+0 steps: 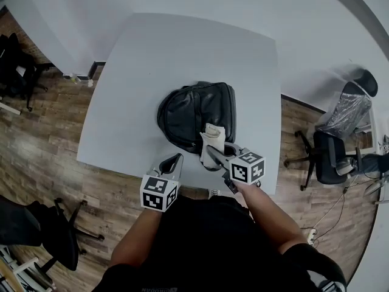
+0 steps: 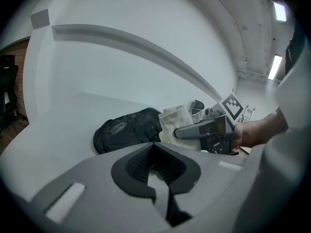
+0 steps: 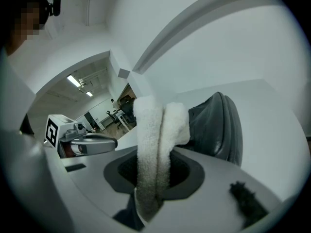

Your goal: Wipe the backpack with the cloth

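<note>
The grey tabletop (image 1: 152, 72) carried a black backpack (image 1: 194, 117) lying flat toward its near edge. A pale cloth (image 1: 212, 140) rested on the bag's near end, pinched between the fingers of the right gripper (image 1: 213, 154). The left gripper (image 1: 172, 165) hung beside it, fingers together on nothing. Wiping looked barely begun. Next, I judged, the cloth needed pressing down and dragging across the bag.

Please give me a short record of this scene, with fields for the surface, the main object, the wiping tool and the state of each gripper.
surface: white table
main object: black backpack, lying near the table's middle
wiping tool: white cloth, folded, at the backpack's near edge
right hand-held gripper: shut on the cloth
left hand-held gripper: shut, empty, over the table's near edge, apart from the backpack
</note>
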### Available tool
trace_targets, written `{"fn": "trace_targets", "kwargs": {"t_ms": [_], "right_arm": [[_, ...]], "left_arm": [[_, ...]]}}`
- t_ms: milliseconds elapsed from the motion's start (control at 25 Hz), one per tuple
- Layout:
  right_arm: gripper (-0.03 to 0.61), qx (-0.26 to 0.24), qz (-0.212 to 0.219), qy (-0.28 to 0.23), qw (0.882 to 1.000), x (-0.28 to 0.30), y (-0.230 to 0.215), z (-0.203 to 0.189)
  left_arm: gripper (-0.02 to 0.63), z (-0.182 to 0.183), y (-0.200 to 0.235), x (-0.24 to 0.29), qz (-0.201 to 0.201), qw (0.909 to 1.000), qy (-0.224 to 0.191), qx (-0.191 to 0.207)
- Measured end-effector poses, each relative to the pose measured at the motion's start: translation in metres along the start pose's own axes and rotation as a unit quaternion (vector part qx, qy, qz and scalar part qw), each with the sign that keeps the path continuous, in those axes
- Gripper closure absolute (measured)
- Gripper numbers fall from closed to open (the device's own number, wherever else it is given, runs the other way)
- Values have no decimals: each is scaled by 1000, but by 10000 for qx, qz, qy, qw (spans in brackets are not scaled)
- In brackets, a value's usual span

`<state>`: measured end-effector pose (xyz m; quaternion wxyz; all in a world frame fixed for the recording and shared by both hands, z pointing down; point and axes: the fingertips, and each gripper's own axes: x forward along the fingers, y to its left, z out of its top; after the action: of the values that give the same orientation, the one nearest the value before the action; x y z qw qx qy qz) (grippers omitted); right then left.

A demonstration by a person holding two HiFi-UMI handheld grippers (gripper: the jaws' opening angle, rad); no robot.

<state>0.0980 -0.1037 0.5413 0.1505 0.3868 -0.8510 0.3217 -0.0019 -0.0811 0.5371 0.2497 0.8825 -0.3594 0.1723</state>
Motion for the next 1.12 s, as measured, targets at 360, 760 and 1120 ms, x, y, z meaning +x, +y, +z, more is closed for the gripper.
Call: {"fn": "trace_targets", "kwargs": {"t_ms": [360, 760, 1120], "right_arm": [[486, -97, 77, -6, 9999, -24, -23, -2], [486, -233, 207, -14, 9995, -43, -36, 0], [486, -390, 476, 7, 9981, -55, -40, 1]], "left_arm": [[607, 6, -21, 13, 98, 9999, 129, 26], [607, 10, -35, 22, 273, 9995, 152, 68], [607, 15, -50, 37, 432, 9990, 85, 28]]}}
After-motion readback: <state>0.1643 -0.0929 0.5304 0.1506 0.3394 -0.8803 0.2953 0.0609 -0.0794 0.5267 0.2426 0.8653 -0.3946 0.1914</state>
